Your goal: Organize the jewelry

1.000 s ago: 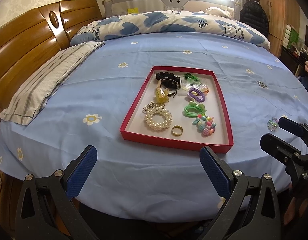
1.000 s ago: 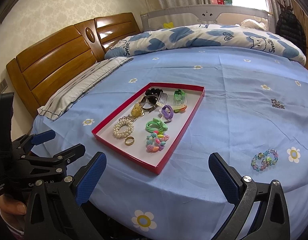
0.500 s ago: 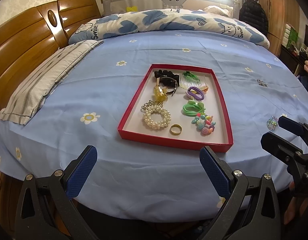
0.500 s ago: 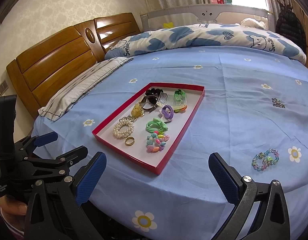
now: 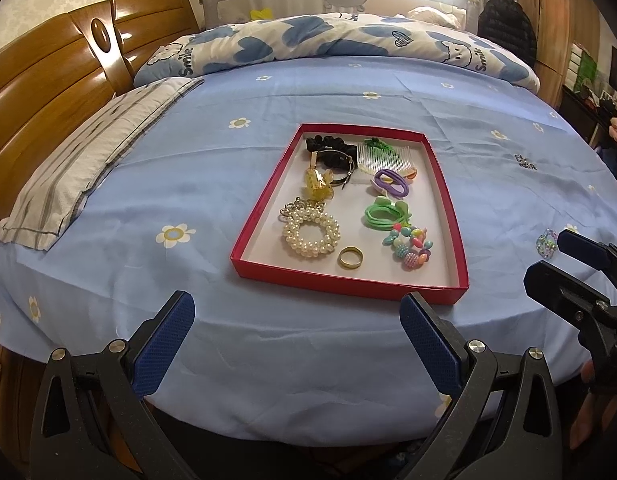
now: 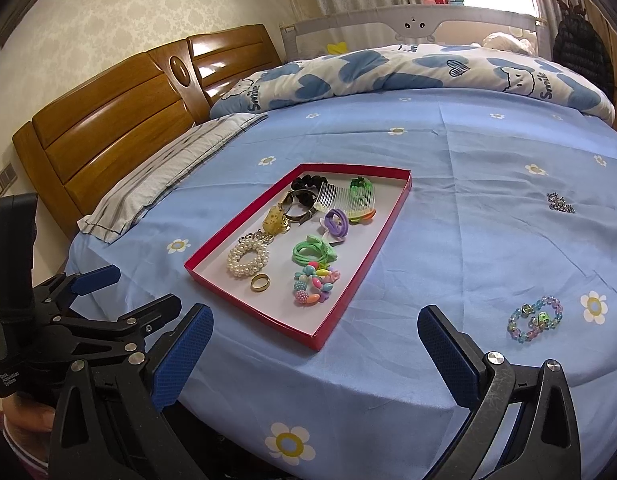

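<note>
A red tray (image 5: 350, 281) (image 6: 260, 317) lies on the blue bedsheet and holds a pearl bracelet (image 5: 311, 231), a gold ring (image 5: 351, 258), colourful bead bracelets (image 5: 409, 245), hair ties and combs. A pastel bead bracelet (image 6: 535, 319) (image 5: 546, 242) lies loose on the sheet right of the tray. A small sparkly piece (image 6: 560, 202) (image 5: 525, 162) lies farther back right. My left gripper (image 5: 298, 340) is open and empty, near the bed's front edge before the tray. My right gripper (image 6: 314, 344) is open and empty, front right of the tray.
A blue-and-white duvet (image 5: 348, 44) lies along the far side. A striped pillow (image 5: 88, 156) and wooden headboard (image 5: 48, 80) are at the left. The bed's front edge (image 5: 268, 424) drops off just under both grippers.
Both grippers have drifted slightly closer to the tray. Nothing on the bed has moved.
</note>
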